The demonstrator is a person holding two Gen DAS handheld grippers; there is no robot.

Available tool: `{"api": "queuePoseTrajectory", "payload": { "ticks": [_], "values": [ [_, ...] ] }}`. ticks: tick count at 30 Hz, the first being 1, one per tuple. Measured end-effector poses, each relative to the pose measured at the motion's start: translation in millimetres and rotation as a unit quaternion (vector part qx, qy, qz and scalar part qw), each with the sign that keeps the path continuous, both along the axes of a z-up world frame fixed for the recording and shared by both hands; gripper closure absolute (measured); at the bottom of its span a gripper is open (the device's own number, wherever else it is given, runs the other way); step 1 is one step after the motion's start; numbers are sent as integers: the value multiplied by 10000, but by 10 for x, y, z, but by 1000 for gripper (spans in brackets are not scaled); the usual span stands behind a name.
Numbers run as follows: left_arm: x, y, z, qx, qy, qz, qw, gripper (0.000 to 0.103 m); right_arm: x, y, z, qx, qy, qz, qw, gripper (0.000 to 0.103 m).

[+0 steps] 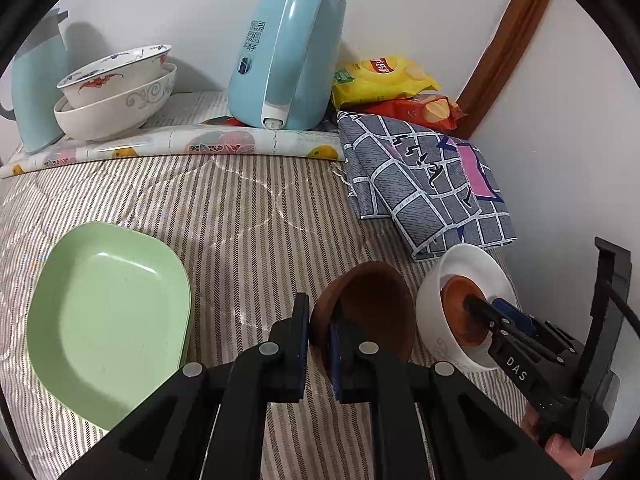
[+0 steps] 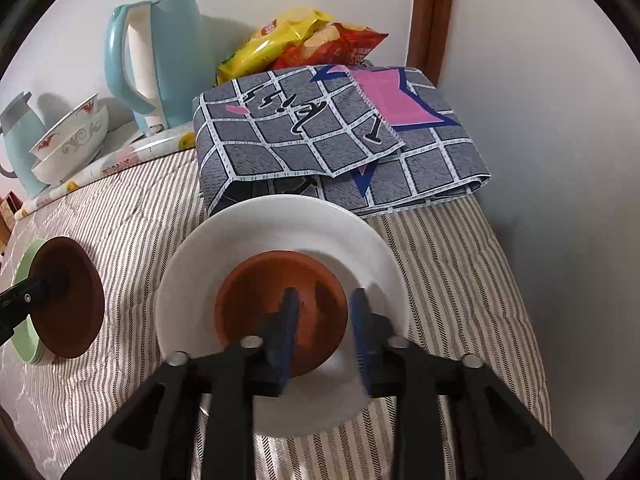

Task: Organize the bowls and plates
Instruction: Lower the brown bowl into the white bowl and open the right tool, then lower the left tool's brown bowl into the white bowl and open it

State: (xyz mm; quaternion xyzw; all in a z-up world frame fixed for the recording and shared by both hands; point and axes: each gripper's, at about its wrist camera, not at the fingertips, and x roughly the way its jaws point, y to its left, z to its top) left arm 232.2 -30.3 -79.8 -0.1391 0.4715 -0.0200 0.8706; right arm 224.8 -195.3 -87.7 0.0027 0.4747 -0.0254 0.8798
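At the bottom centre of the left wrist view, the left gripper [image 1: 319, 334] has its jaws clamped on the rim of a brown bowl [image 1: 368, 304], which tips on edge above the striped cloth [image 1: 224, 208], between the stack of green plates [image 1: 108, 320] at lower left and the white bowl [image 1: 464, 304] at lower right. The grip is on one thin edge only, so I judge the bowl could swing or slip out if the hand twists quickly. The right gripper [image 1: 476, 308] reaches in from the lower right, its tip inside the white bowl over a second brown bowl [image 1: 460, 312] nested there. Two patterned bowls [image 1: 116, 92] sit stacked at upper left beside a blue kettle [image 1: 288, 56]. In the right wrist view, low in the centre, the right gripper [image 2: 326, 320] points steeply down into the white bowl [image 2: 280, 240]; its fingers stand apart and straddle the near wall of the second brown bowl [image 2: 256, 300], holding nothing. Closing off-centre might tilt the white bowl or drag it toward the folded grey cloth [image 2: 340, 136] just behind. At the left edge, the held brown bowl [image 2: 70, 298] hangs in front of the green plates [image 2: 24, 280].
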Motion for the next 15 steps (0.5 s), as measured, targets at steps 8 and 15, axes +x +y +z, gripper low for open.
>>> {"api": "queuePoseTrajectory", "payload": {
  "ticks": [8,15],
  "values": [
    [-71,-175,67,37,-59,-130,9999,94,-195,-76,191,209,-235,-11,9995,72],
    [-43,-415,166,-17,-185,-288,9994,94,-462,-406,459,437,-593,-266,9969,72]
  ]
}}
